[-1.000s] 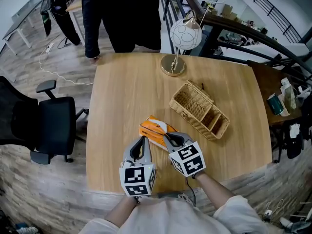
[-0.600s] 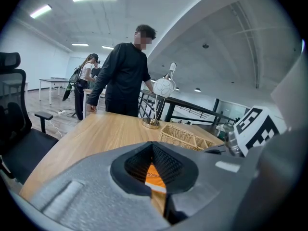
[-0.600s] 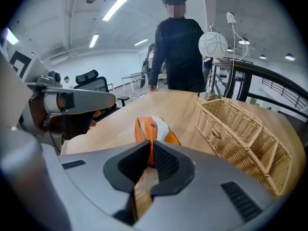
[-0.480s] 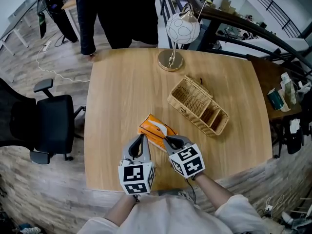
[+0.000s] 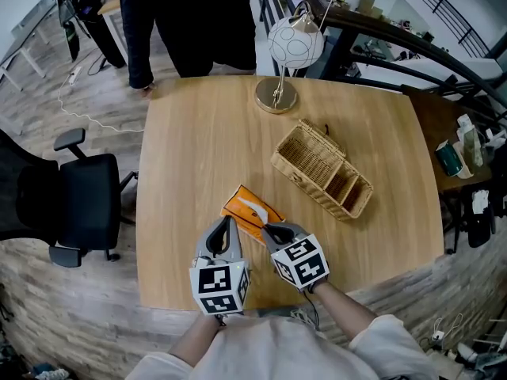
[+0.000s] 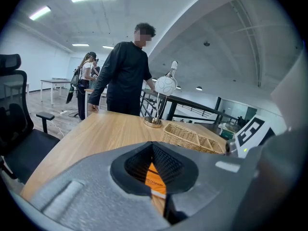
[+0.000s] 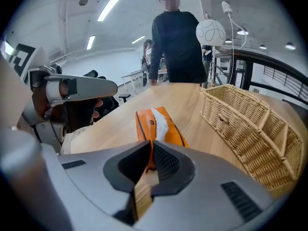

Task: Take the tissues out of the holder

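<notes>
Orange plastic tissue pack (image 5: 250, 209) lies on the wooden surface (image 5: 198, 149) near the woven wicker holder (image 5: 305, 187), right tongs (image 5: 268, 229) clamped on its near edge, left tongs (image 5: 230, 224) closed alongside; a hard tug might tear the film.

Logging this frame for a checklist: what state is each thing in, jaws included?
Pack: out of the basket, flat on the table, a tissue poking out.
Basket: upright, looks empty.
Lamp: upright.
Right gripper: jaws shut on the pack's end.
Left gripper: jaws together, tips at the pack.
</notes>
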`<state>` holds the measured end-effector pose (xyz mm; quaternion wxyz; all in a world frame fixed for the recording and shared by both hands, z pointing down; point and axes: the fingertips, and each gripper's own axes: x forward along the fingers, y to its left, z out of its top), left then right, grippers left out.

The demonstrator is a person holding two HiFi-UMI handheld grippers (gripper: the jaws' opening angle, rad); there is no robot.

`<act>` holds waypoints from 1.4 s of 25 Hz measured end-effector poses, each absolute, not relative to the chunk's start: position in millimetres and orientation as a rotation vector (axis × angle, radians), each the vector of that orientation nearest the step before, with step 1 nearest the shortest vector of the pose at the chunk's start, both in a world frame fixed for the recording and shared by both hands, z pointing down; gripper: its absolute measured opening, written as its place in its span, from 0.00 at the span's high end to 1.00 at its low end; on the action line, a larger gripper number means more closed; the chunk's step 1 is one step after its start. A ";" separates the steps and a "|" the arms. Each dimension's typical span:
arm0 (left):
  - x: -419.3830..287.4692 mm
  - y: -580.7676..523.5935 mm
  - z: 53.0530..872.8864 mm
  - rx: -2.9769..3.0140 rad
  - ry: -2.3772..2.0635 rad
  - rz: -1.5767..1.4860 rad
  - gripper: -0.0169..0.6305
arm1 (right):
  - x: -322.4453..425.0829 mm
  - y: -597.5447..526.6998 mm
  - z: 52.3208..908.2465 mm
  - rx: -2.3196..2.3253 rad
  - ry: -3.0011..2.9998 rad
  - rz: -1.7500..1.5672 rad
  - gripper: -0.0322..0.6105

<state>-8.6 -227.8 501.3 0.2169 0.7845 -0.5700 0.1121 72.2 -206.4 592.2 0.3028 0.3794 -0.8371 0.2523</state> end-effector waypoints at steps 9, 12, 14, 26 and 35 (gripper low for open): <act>-10.7 -231.2 508.6 2.153 -1.583 0.315 0.97 | 67.0 -205.0 597.1 0.995 -2.256 0.714 0.91; -11.2 -232.8 509.7 2.147 -1.585 0.314 0.97 | 66.7 -205.3 597.0 0.984 -2.277 0.733 0.91; -11.2 -233.4 510.3 2.145 -1.585 0.315 0.97 | 66.3 -204.9 596.7 0.970 -2.293 0.753 0.90; -7.3 -237.9 504.6 2.159 -1.587 0.311 0.97 | 61.9 -198.0 585.5 0.919 -2.354 0.793 0.81; -10.3 -238.4 489.0 2.194 -1.604 0.312 0.97 | 71.6 -208.6 549.4 1.050 -2.409 0.740 0.81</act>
